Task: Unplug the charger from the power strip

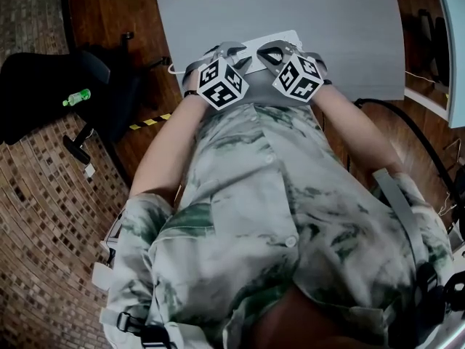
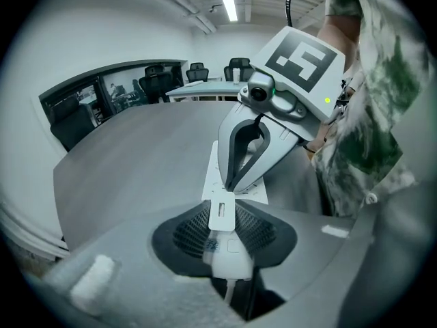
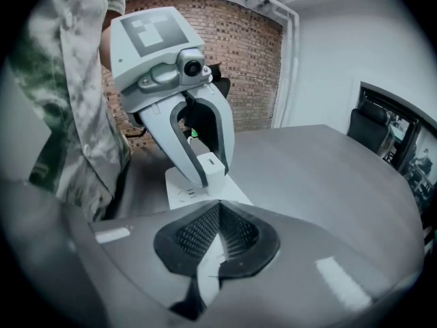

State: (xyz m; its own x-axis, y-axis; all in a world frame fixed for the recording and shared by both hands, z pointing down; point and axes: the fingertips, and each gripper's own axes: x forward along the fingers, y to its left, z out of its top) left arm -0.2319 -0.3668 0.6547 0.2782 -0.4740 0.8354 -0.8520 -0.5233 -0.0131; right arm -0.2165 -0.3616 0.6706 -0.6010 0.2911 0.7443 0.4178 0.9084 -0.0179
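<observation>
A white power strip (image 1: 287,36) lies at the near edge of the grey table (image 1: 305,6). A white charger (image 2: 229,255) stands plugged into the power strip (image 2: 214,166), and my left gripper (image 2: 222,217) is shut on it, pads on both its sides. In the right gripper view, the left gripper (image 3: 208,178) straddles the charger (image 3: 210,164) on the power strip (image 3: 184,193). My right gripper (image 3: 218,214) is shut, its tips down on the strip close to the charger. The head view shows the left gripper (image 1: 232,51) and the right gripper (image 1: 272,53) side by side over the strip.
A black office chair (image 1: 51,86) with a green bottle (image 1: 76,97) stands on the floor to the left. A thin white cord (image 1: 173,69) leaves the strip's left end. A dark cable (image 1: 407,122) runs at the right. Office chairs (image 2: 198,70) stand beyond the table's far side.
</observation>
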